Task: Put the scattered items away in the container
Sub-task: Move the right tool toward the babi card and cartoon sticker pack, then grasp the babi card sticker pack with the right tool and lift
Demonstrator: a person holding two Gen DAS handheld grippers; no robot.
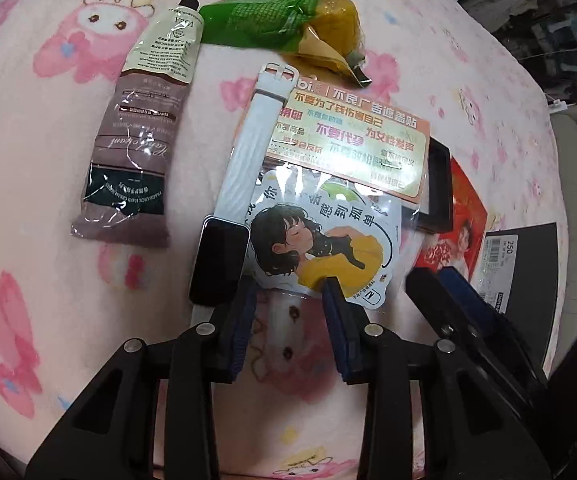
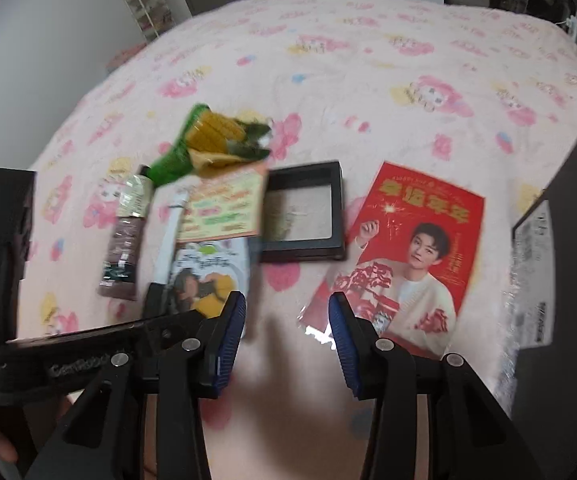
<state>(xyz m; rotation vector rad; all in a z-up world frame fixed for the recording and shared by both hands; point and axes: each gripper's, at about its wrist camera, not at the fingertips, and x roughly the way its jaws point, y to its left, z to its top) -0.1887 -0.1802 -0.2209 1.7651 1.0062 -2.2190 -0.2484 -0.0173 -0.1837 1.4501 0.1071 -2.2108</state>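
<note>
Left gripper (image 1: 290,292) apart, fingers astride near edge of sticker pack (image 1: 328,216), nothing clamped. Right gripper (image 2: 287,312) apart, empty, over pink blanket (image 2: 368,60). Smartwatch (image 1: 232,216), hand cream tube (image 1: 136,140), corn packet (image 1: 284,20), black frame (image 2: 304,212), red card (image 2: 408,248) scattered on blanket. Black container (image 2: 560,240) at right edge.

You've got a pale pink blanket (image 1: 48,168) under everything, printed with pink and yellow cartoon characters; on it the tube (image 1: 136,120) runs cream, mauve, then dark green with a black cap, and the watch (image 1: 232,216) pairs a white strap with a black face. Your sticker pack (image 1: 336,184) shows an orange card with green and red lettering over a dark-haired girl in yellow. Note the green-and-yellow corn packet (image 1: 288,24), black frame (image 2: 304,212), red card (image 2: 412,256), black box (image 2: 560,264), and blue pads (image 2: 230,332) on black fingers.
</note>
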